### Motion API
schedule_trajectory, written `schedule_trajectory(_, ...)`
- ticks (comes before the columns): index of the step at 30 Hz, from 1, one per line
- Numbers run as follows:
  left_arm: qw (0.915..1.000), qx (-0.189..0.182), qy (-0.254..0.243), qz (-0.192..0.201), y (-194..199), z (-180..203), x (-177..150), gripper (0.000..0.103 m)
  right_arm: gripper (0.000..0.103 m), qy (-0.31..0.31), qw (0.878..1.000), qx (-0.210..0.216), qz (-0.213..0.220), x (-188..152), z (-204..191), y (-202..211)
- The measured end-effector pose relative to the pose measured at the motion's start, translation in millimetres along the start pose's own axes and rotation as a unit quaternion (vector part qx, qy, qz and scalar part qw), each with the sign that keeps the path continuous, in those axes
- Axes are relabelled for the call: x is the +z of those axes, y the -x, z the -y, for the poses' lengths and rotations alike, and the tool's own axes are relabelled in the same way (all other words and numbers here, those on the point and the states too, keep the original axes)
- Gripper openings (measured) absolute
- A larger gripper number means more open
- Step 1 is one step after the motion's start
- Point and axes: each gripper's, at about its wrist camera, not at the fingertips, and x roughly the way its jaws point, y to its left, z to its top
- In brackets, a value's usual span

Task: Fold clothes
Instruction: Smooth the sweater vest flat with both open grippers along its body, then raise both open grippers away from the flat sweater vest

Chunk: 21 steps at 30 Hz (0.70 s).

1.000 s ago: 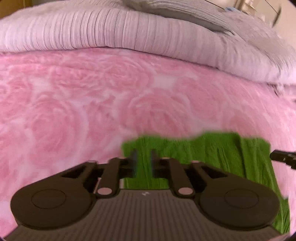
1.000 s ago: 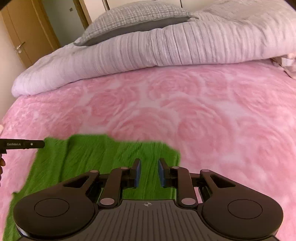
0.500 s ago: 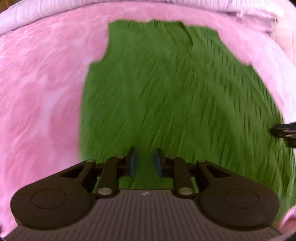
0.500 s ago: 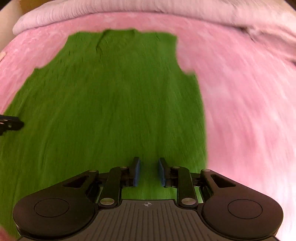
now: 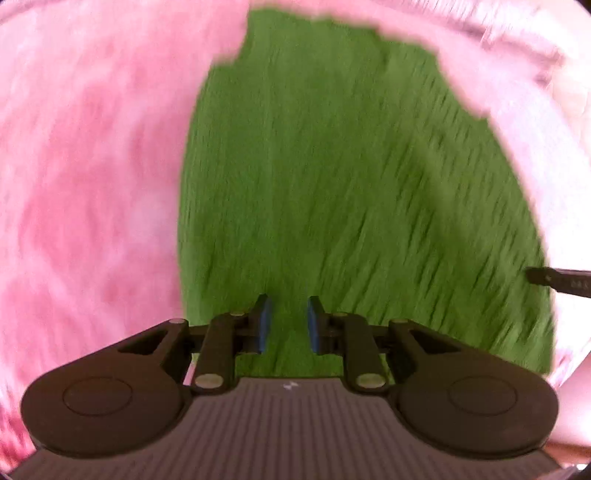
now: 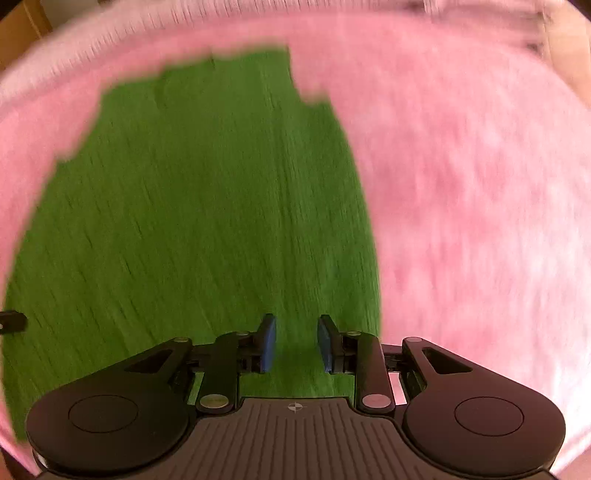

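On pink rose-print bedspread (image 5: 92,192): green knit vest (image 5: 332,184) spread flat, neck end far, hem nearest, left gripper (image 5: 284,325) and right gripper (image 6: 295,343) over it, both w/ jaws part-spread, nothing pinched; left's jaws just narrowed slightly. Risk, prob.: plush cover snagged w/ hem, or only top layer caught → crooked fold. Pale ribbed duvet (image 6: 110,33) along far edge; frames blurred.

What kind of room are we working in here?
Most likely a bedroom: the green knitted garment lies flat on a pink rose-patterned bedspread, and a pale ribbed duvet is bunched along its far edge.
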Motion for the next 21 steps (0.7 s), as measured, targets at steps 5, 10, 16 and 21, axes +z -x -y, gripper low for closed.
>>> schedule_trajectory(5, 0.9998, 0.015, 0.015, 0.004, 27, 0, -32, 0.016, 0.027, 0.018, 1.000, 0.005, -0.011, -47, 7, 22)
schedule_trajectory(10, 0.9987, 0.020, 0.040, 0.023, 30, 15, -42, 0.026, 0.028, 0.016, 0.998, 0.034, 0.053, -60, 9, 55)
schedule_trajectory(16, 0.9953, 0.047, 0.083, -0.014, 53, 36, -57, 0.026, 0.028, 0.035, 0.999, 0.033, -0.013, -93, 13, 53)
schedule_trajectory(21, 0.9960, 0.059, 0.066, 0.012, 127, 79, -82, 0.026, 0.028, 0.023, 0.997, 0.070, 0.028, -116, 19, 114)
